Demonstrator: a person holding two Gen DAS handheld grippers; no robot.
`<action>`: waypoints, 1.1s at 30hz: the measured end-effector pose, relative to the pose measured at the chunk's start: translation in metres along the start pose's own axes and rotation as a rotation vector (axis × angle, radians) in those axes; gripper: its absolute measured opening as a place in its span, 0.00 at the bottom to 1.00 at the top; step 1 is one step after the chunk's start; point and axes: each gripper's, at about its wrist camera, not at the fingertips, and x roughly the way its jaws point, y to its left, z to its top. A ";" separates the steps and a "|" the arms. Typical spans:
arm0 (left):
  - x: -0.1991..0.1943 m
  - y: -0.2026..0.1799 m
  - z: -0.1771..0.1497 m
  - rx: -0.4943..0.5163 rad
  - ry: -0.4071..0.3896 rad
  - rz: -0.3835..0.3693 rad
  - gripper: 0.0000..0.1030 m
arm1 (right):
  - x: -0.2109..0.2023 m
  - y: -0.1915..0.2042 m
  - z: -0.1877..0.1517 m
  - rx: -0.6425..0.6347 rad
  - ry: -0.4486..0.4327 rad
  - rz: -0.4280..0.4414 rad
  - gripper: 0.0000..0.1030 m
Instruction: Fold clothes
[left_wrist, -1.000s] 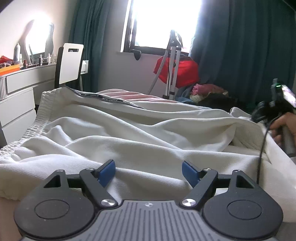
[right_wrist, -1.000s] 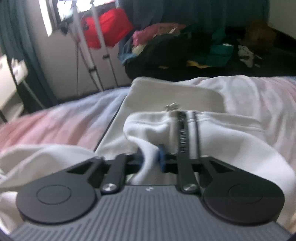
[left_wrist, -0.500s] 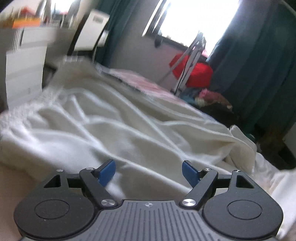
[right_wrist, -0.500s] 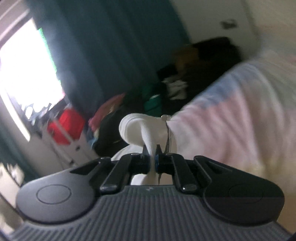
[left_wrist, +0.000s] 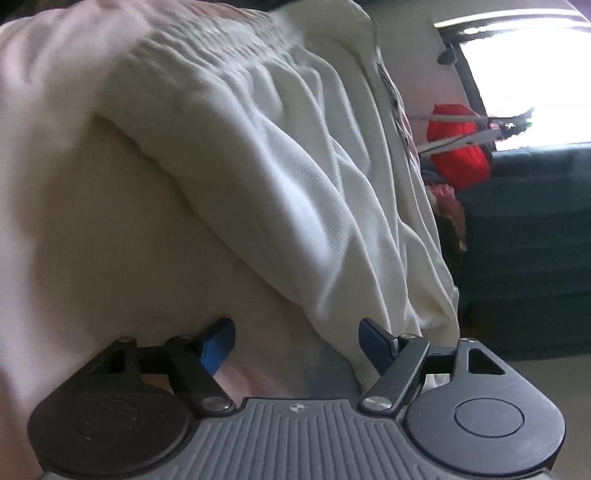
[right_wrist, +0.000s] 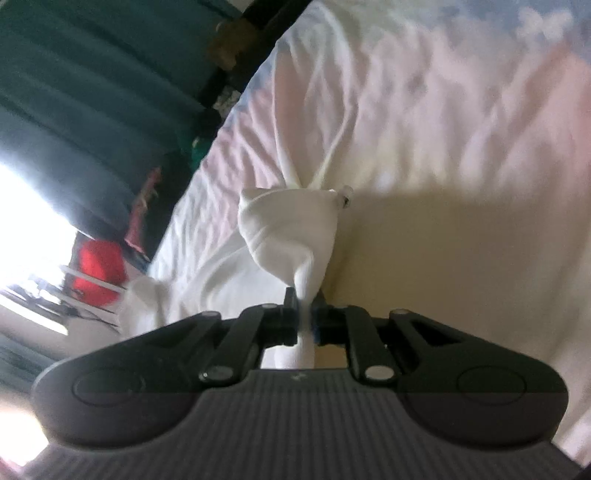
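My right gripper pinches the garment; left gripper, closing on nothing, should take the near hem before folding.

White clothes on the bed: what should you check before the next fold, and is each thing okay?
1. Right gripper pinching the white garment: ok, fabric is clamped between its pads.
2. Left gripper has hold of cloth: not ok, jaws apart and closing, nothing between them.
3. Garment's gathered waistband in reach: cannot tell.
4. Garment lying flat: not ok, it is wrinkled and bunched.
5. Bedsheet has room for folding: ok.
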 end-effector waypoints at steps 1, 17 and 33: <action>-0.002 0.001 0.002 0.006 0.003 -0.001 0.74 | 0.002 -0.002 0.000 0.021 0.008 0.019 0.15; -0.027 0.026 0.020 -0.161 -0.287 -0.031 0.73 | 0.025 -0.006 0.006 -0.058 -0.113 -0.096 0.31; -0.093 -0.002 0.021 -0.016 -0.490 0.068 0.14 | -0.004 -0.005 0.021 -0.139 -0.244 -0.081 0.05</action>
